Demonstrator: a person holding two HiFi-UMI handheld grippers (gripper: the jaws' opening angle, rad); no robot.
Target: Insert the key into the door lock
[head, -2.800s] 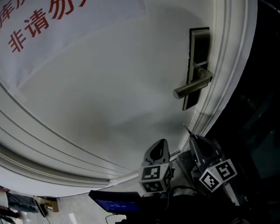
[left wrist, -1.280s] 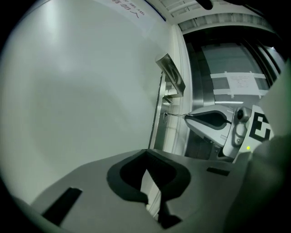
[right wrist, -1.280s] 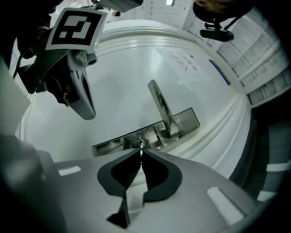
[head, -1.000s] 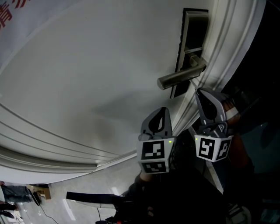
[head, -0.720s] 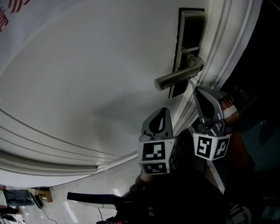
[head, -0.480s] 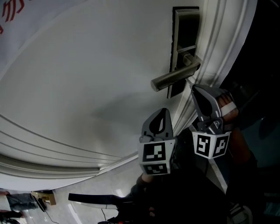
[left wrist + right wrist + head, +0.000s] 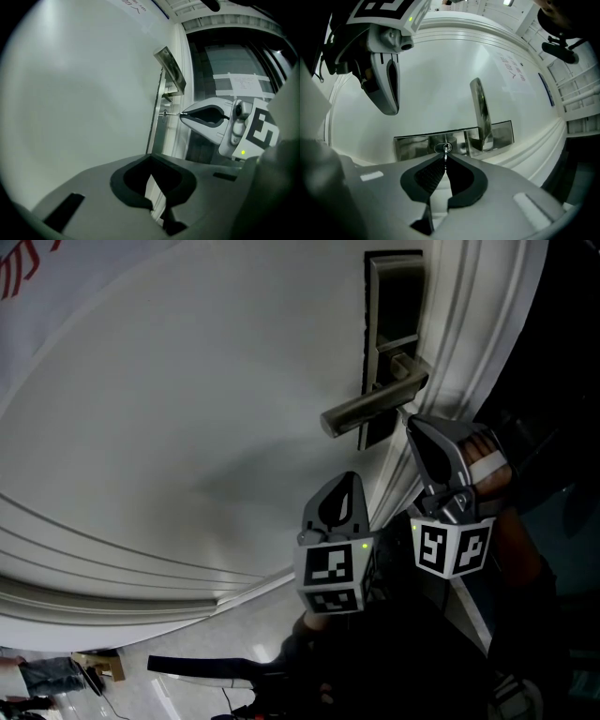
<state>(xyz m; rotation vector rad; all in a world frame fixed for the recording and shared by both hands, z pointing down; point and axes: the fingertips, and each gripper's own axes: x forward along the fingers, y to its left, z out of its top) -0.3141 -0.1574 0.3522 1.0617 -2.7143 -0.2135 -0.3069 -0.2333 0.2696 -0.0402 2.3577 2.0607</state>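
Note:
A brushed metal lock plate with a lever handle sits on the white door. My right gripper is just below the handle, shut on a small silver key. The key's tip is at the round keyhole in the plate; how deep it sits cannot be made out. In the left gripper view the key spans from the right gripper to the cylinder. My left gripper hangs lower left of the lock, shut and holding nothing.
The moulded door frame runs along the lock's right side, with dark space beyond it. A sheet with red characters hangs at the door's upper left. The lever handle juts out just beside the keyhole.
Both grippers have risen toward the lock since the earliest frame. Over the last second the right gripper crept closer under the handle, bringing the key to the keyhole; the left stayed put.

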